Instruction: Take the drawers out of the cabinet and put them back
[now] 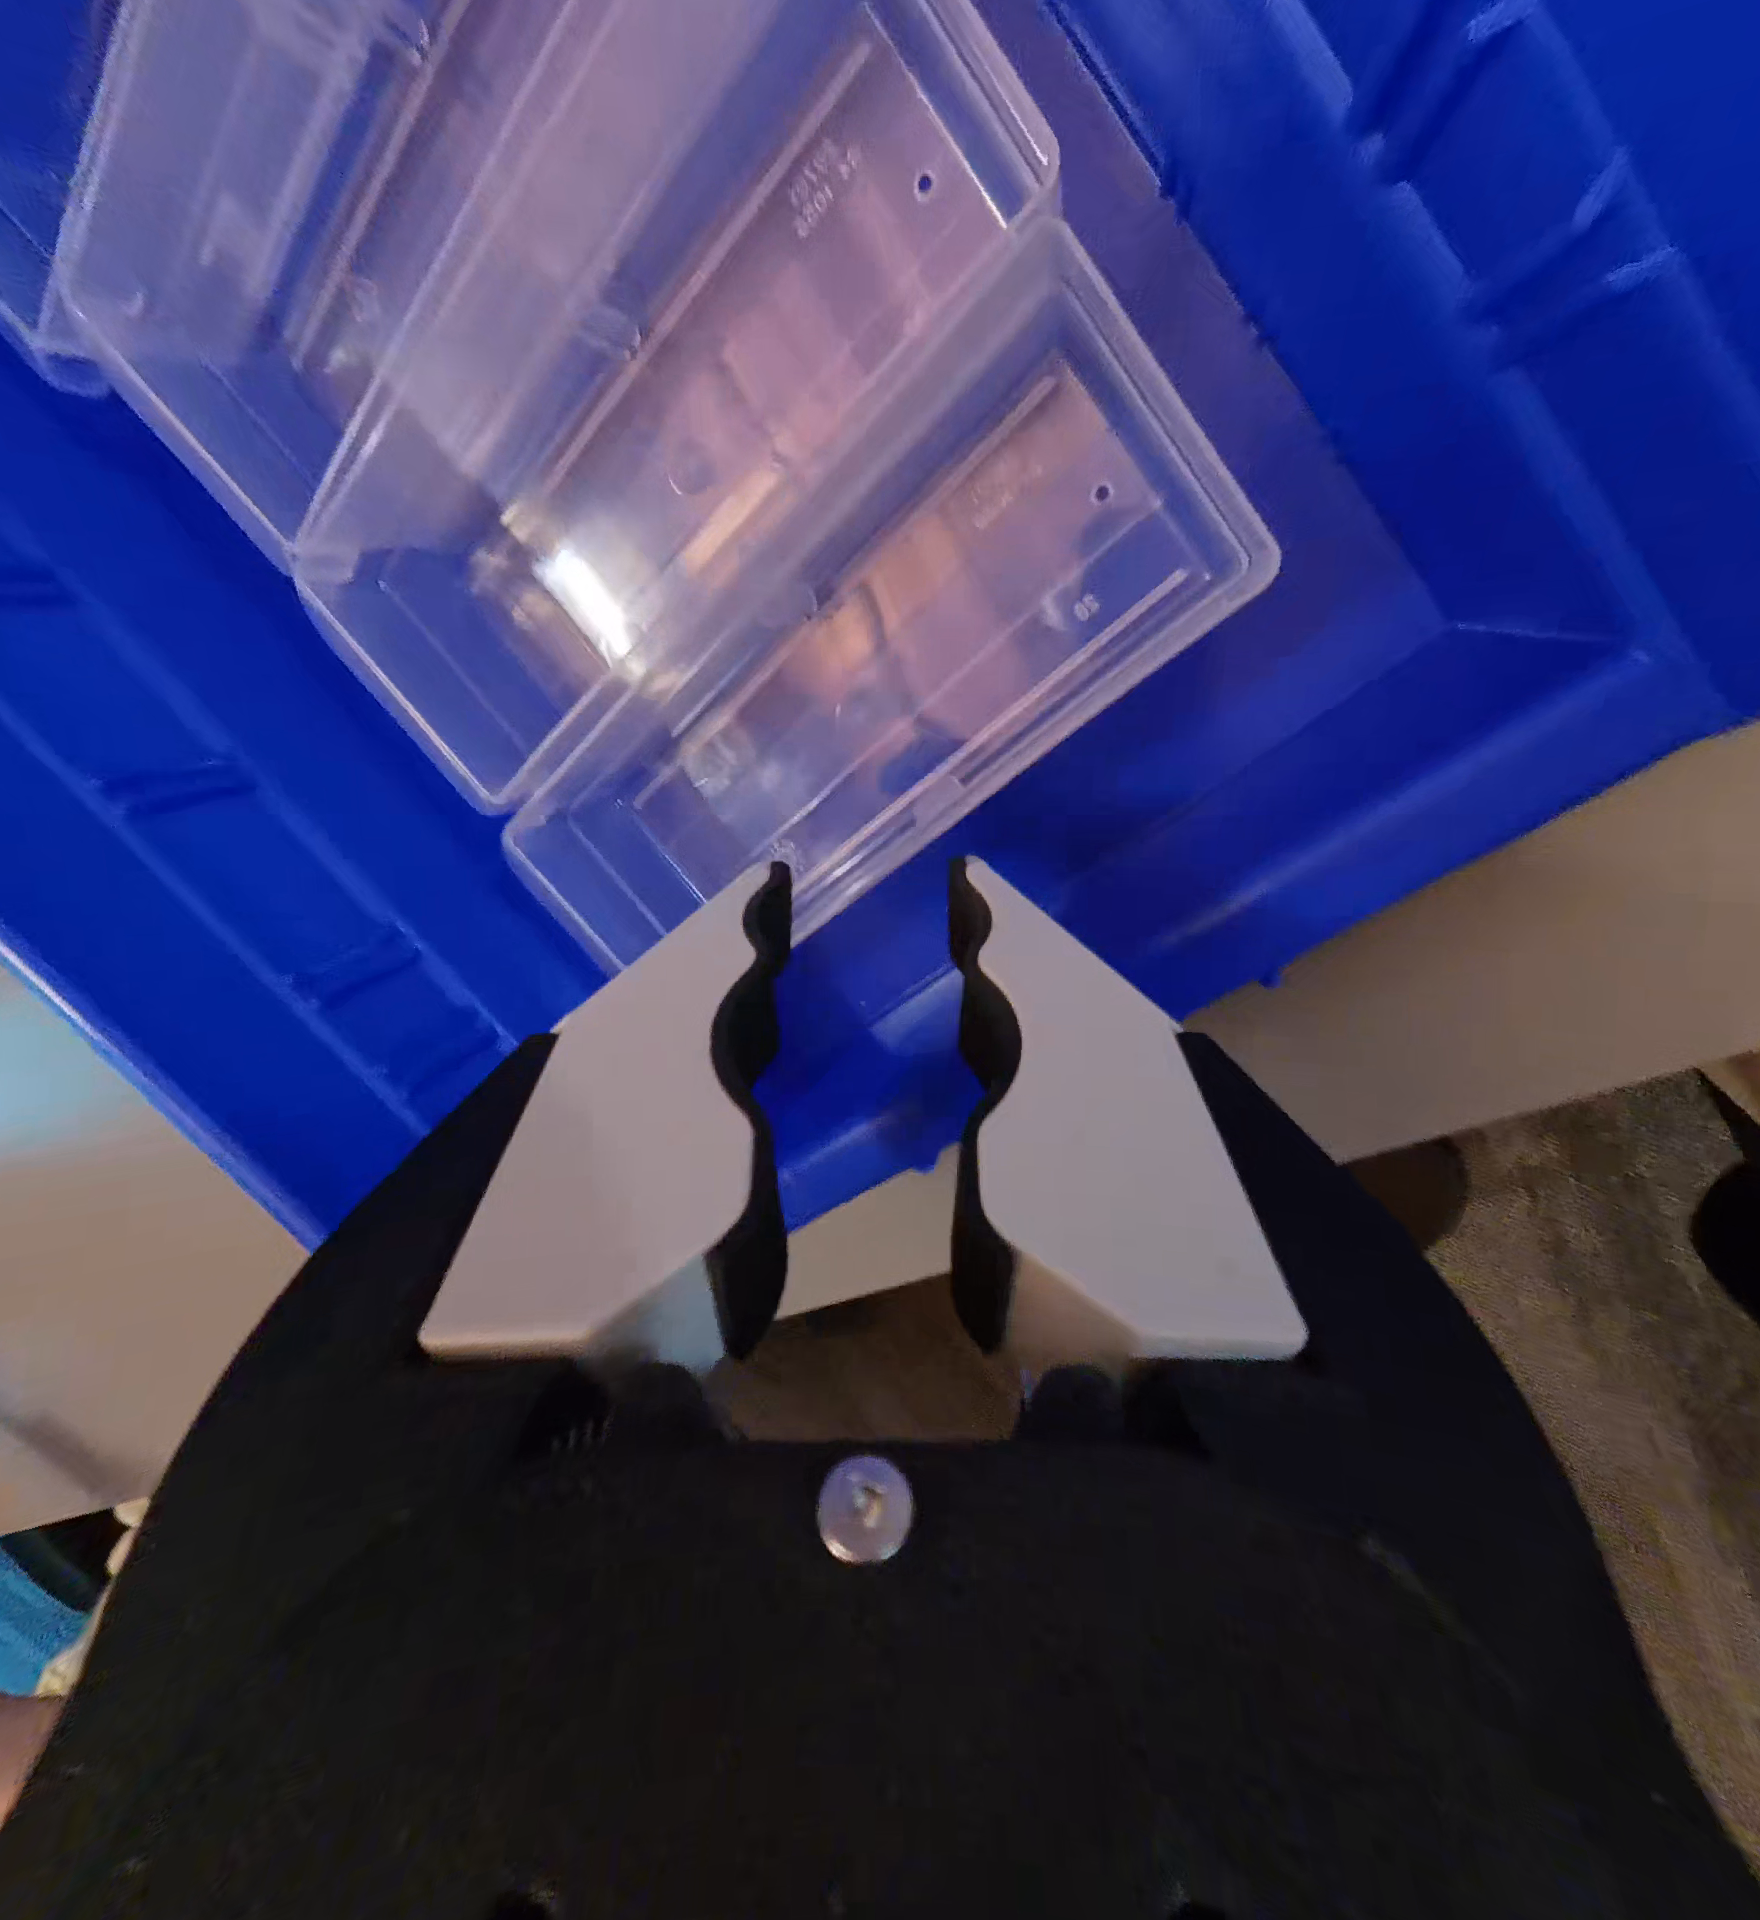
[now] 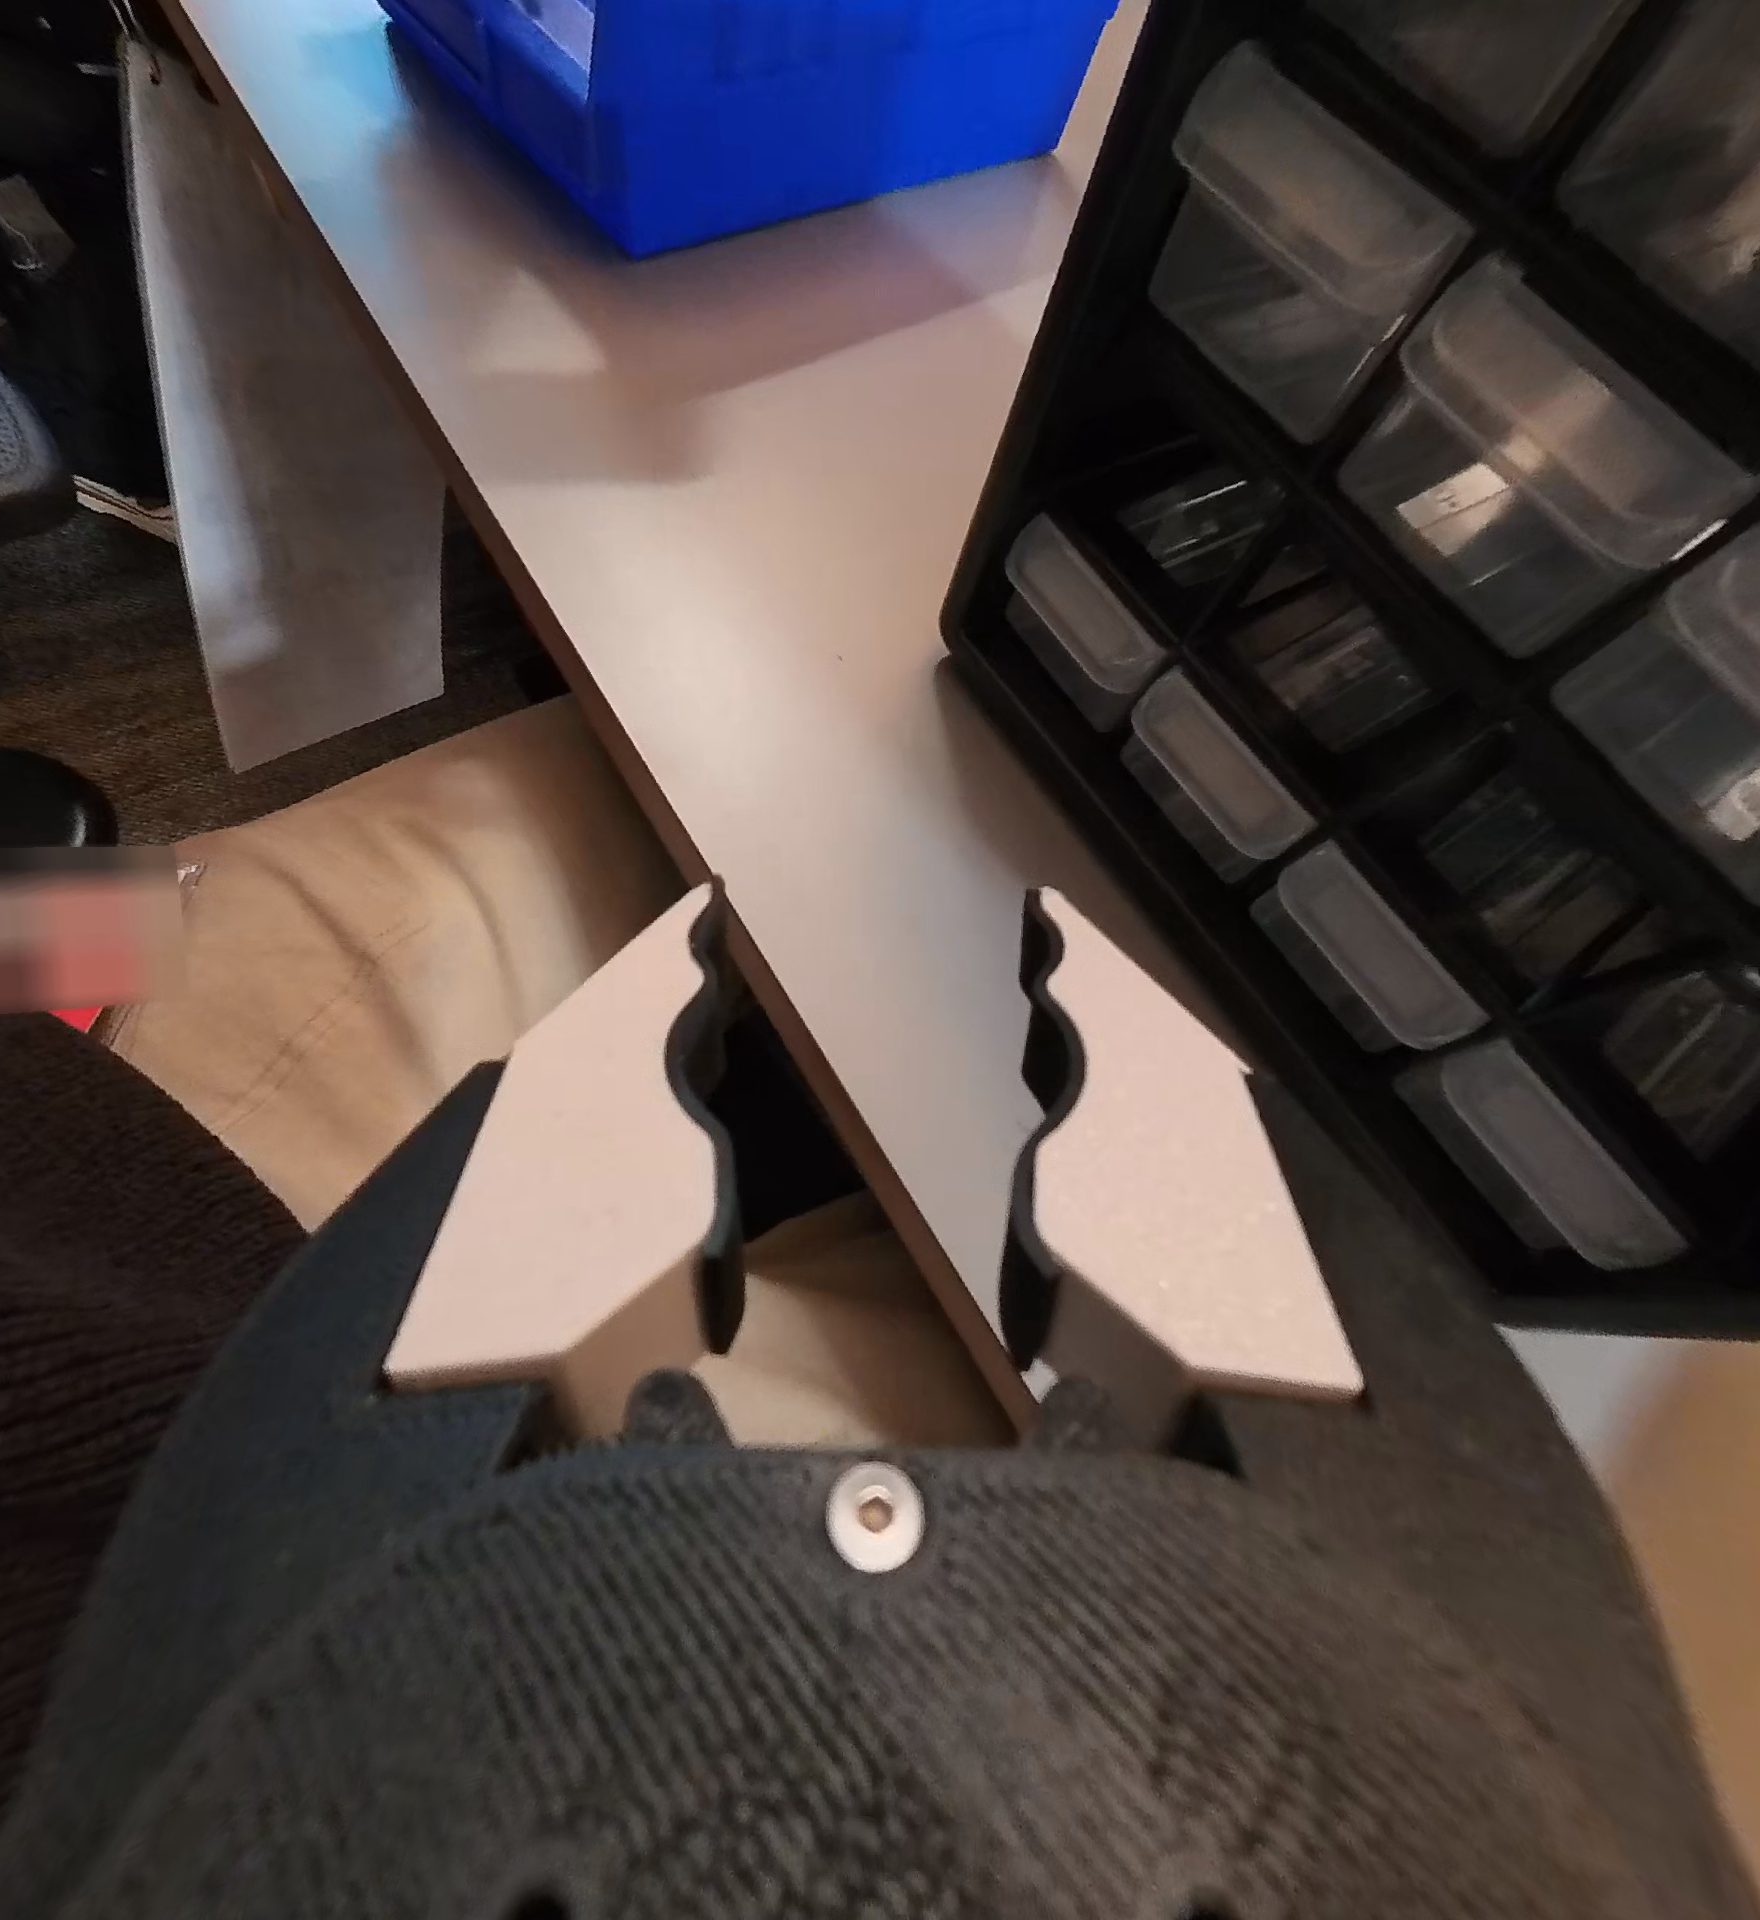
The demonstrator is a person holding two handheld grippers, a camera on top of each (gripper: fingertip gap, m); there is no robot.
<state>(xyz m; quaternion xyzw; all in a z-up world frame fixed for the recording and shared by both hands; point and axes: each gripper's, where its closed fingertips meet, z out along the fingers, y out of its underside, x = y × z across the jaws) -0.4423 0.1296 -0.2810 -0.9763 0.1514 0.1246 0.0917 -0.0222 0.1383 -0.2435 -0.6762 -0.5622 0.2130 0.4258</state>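
The cabinet [image 2: 1427, 644] on your table [image 2: 751, 582] has several slots vacant; three clear drawers [image 1: 647, 436] lie in the blue bin [image 1: 1478, 468]. Your left hand-held gripper [image 1: 868, 883] hovers part-open over the nearest drawer [image 1: 907, 675], your right hand-held gripper [image 2: 871, 914] wide open, both empty.

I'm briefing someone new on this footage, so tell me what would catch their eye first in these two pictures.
First, the bright blue bin filling the left wrist view, with clear drawers lying stacked inside it, just beyond the open left claw. Next, the black cabinet at the right of the right wrist view, standing on the pale table, some slots empty and others filled. The right claw is open over the table's edge, holding nothing.
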